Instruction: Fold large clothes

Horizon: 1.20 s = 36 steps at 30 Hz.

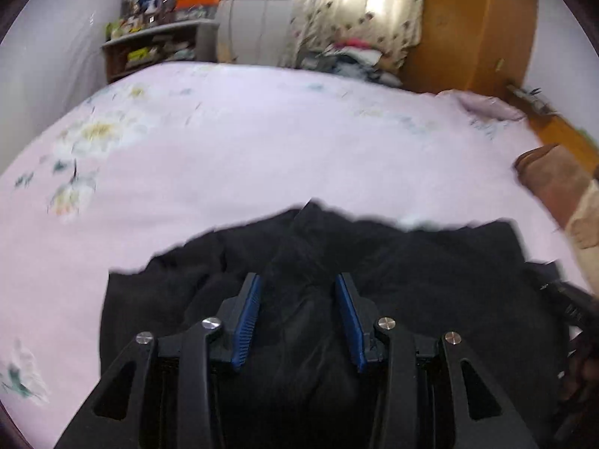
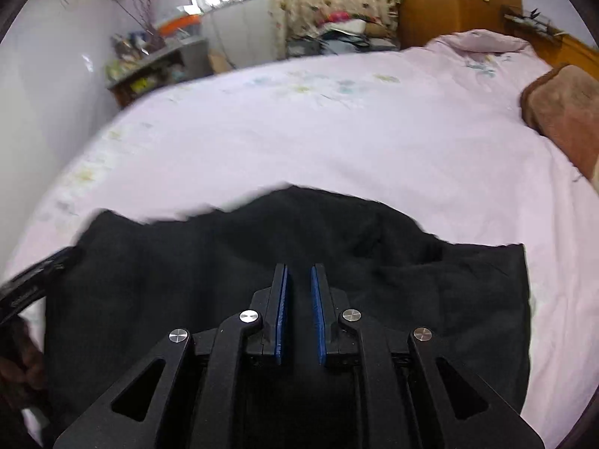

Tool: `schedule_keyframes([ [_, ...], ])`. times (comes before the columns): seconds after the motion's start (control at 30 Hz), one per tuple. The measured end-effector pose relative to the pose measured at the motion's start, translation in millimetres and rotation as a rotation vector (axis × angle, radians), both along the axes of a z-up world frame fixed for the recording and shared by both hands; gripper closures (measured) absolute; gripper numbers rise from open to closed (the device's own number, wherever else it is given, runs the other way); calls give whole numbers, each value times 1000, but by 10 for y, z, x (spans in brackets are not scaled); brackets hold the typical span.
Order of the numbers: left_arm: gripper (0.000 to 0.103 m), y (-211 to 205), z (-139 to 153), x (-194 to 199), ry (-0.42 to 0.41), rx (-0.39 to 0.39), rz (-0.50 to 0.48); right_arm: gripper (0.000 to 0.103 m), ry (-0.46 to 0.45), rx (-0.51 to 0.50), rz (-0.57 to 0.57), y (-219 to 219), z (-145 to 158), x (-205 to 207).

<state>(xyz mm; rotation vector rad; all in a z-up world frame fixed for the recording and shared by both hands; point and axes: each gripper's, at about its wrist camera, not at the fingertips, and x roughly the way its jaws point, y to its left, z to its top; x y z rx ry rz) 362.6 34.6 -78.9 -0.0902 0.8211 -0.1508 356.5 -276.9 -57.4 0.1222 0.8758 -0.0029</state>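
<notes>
A large black garment (image 1: 411, 262) lies crumpled on the pink bed sheet (image 1: 262, 142); it also shows in the right wrist view (image 2: 187, 262). My left gripper (image 1: 298, 280) hangs just above the garment with its blue-padded jaws wide apart and nothing between them. My right gripper (image 2: 298, 271) is over the garment too, its jaws close together with a narrow gap, holding no cloth that I can see. The left gripper's body (image 2: 26, 288) shows at the left edge of the right wrist view.
A brown blanket (image 2: 565, 112) lies at the bed's right side. A cluttered shelf (image 1: 157, 45) and a pile of clothes (image 1: 352, 56) stand beyond the bed's far edge. A wooden wardrobe (image 1: 475, 26) is at the back right.
</notes>
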Motion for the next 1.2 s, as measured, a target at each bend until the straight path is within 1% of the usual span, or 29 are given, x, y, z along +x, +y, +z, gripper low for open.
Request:
schedule_keyframes([
  [0.03, 59, 10, -89, -36, -17, -7, 1, 91, 18, -20, -27, -82, -148, 20],
  [0.07, 59, 7, -142, -78, -38, -6, -2, 88, 26, -3, -43, -165, -245, 11],
  [0.1, 59, -8, -180, -116, -57, 1, -3, 88, 15, 56, -47, -260, -345, -21],
  [0.13, 59, -32, -200, -129, -70, 8, 0, 88, 0, 86, -51, -309, -408, -57],
  [0.2, 59, -30, -222, -130, -77, 13, 5, 88, -15, 54, -49, -268, -450, -76],
  [0.27, 59, -39, -191, -101, -68, 7, 5, 88, -8, 39, -50, -242, -440, -62],
  [0.33, 60, -61, -97, -61, -45, 1, -7, 87, 9, 36, -53, -256, -361, -57],
  [0.4, 60, 16, 72, -117, -37, -36, -6, 86, -5, 21, -61, -239, -145, -142],
  [0.5, 60, 157, 338, -439, -89, -74, -14, 85, -115, 52, -37, -212, 266, -499],
  [0.57, 60, 197, 407, -699, -118, -85, -43, 85, -161, 89, 14, -109, 417, -722],
  [0.63, 60, 177, 309, -839, -94, -59, -65, 85, -160, 84, 69, 43, 410, -858],
  [0.67, 60, 174, 180, -851, -55, -35, -61, 85, -126, 86, 90, 105, 317, -875],
  [0.7, 59, 192, 52, -831, -14, -32, -52, 85, -80, 85, 88, 134, 178, -838],
  [0.73, 59, 225, -63, -816, 8, -52, -51, 86, -38, 80, 79, 124, 33, -797],
  [0.77, 59, 244, -90, -789, 11, -55, -50, 88, -11, 91, 79, 92, -103, -757],
  [0.83, 59, 218, -73, -766, 16, -42, -46, 89, -7, 109, 77, 59, -171, -726],
  [0.9, 58, 194, -51, -765, 24, -26, -47, 89, 5, 74, 90, 99, -135, -703],
  [0.97, 59, 208, 44, -819, 36, -24, -45, 89, 27, 60, 87, 110, -29, -720],
  [1.03, 60, 215, 211, -990, 9, -59, -58, 86, -9, 48, 83, 154, 171, -849],
  [1.1, 60, 185, 327, -1193, -17, -94, -87, 86, -59, 66, 98, 209, 362, -1055],
  [1.13, 60, 149, 368, -1293, -25, -107, -109, 86, -75, 86, 111, 261, 425, -1163],
  [1.2, 60, 36, 365, -1445, -24, -121, -158, 86, -76, 117, 152, 382, 432, -1339],
])
